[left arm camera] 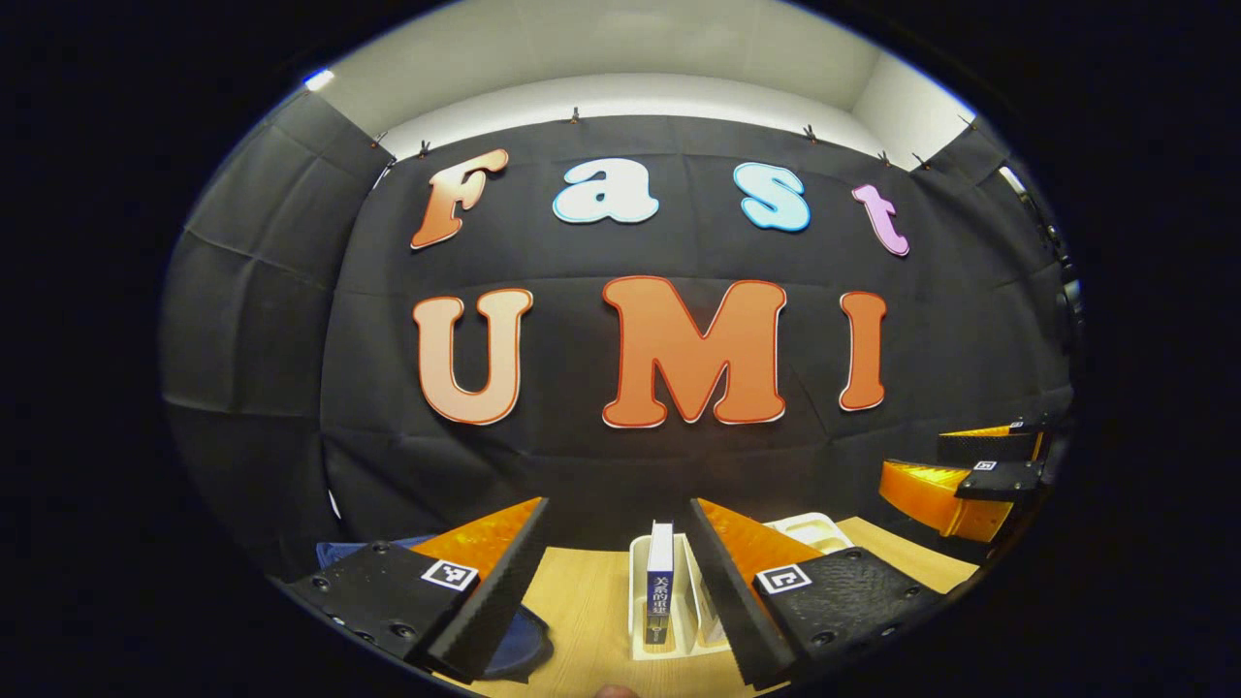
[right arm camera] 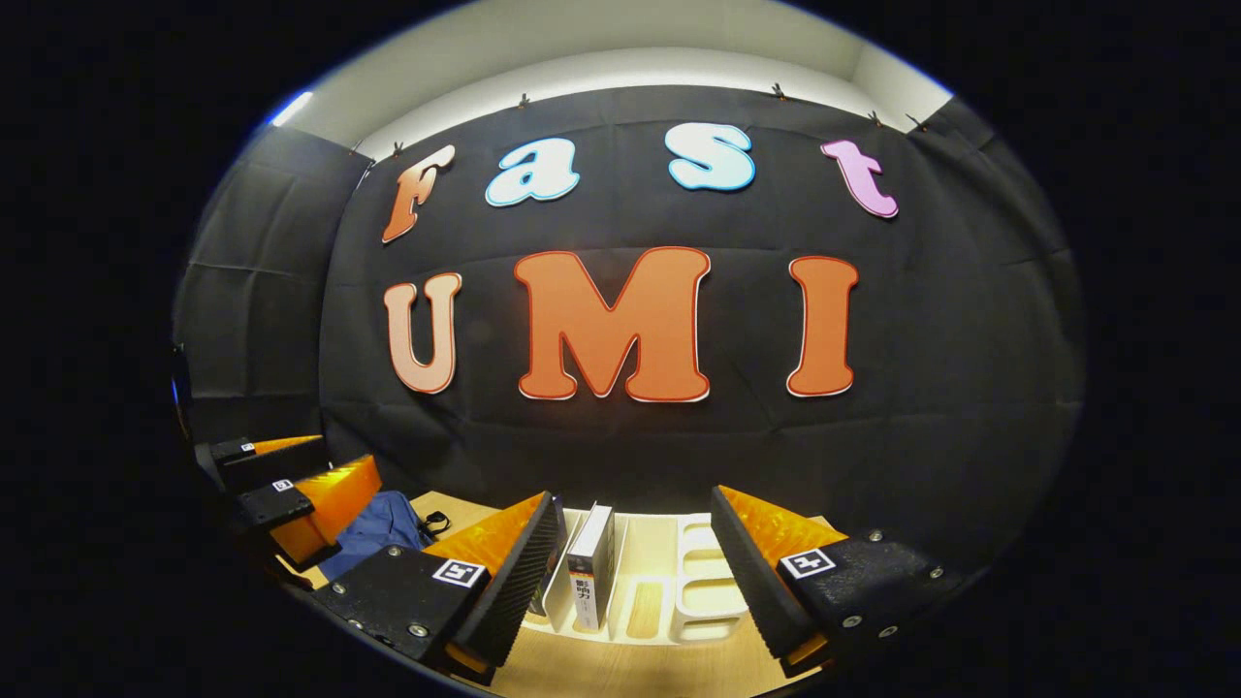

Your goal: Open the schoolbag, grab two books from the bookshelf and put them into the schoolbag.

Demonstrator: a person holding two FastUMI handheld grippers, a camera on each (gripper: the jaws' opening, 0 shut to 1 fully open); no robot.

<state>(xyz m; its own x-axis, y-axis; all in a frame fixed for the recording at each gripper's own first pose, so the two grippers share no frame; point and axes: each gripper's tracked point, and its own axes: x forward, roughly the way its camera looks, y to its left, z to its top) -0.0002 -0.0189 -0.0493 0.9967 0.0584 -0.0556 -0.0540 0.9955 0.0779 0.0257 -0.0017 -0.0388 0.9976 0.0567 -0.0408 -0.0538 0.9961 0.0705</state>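
Observation:
In the left gripper view my left gripper (left arm camera: 620, 582) is open and holds nothing. Beyond it a white bookshelf (left arm camera: 640, 601) stands on the wooden table, with a blue-spined book (left arm camera: 660, 582) upright in a slot. The blue schoolbag (left arm camera: 519, 645) lies at the lower left, mostly hidden behind the left finger. My right gripper (left arm camera: 979, 480) hangs at the right edge of this view. In the right gripper view my right gripper (right arm camera: 635, 582) is open above the bookshelf (right arm camera: 708, 582), where a white book (right arm camera: 591, 567) stands upright. The schoolbag (right arm camera: 378, 528) lies left of the shelf, and the left gripper (right arm camera: 281, 490) hovers over it.
The light wooden table (left arm camera: 591, 601) carries the shelf and the bag. Black cloth walls close the booth behind and on both sides. Several shelf slots (right arm camera: 713, 567) on the right side stand free of books.

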